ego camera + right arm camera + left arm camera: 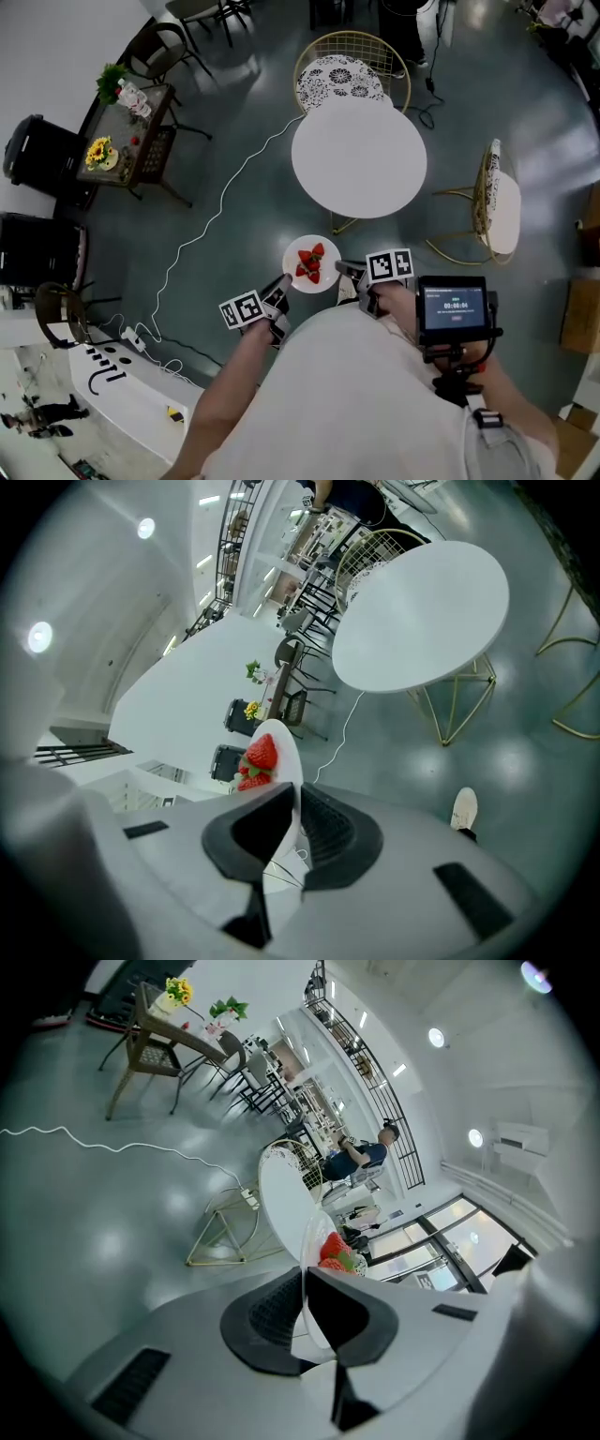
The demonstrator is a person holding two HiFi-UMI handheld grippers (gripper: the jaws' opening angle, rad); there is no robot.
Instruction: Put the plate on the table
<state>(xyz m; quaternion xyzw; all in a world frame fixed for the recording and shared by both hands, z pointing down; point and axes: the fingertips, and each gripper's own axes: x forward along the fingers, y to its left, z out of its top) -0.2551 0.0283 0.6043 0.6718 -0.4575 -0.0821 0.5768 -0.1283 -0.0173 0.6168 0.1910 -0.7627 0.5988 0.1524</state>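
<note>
Pinched at opposite rims by left gripper (281,287) and right gripper (349,273): small round white plate (311,263); near edge of round white table (359,159) straight ahead.

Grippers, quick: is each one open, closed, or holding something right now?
Left gripper: closed on the left rim of the round white plate carrying red strawberries.
Right gripper: closed on that plate's right rim.
</note>
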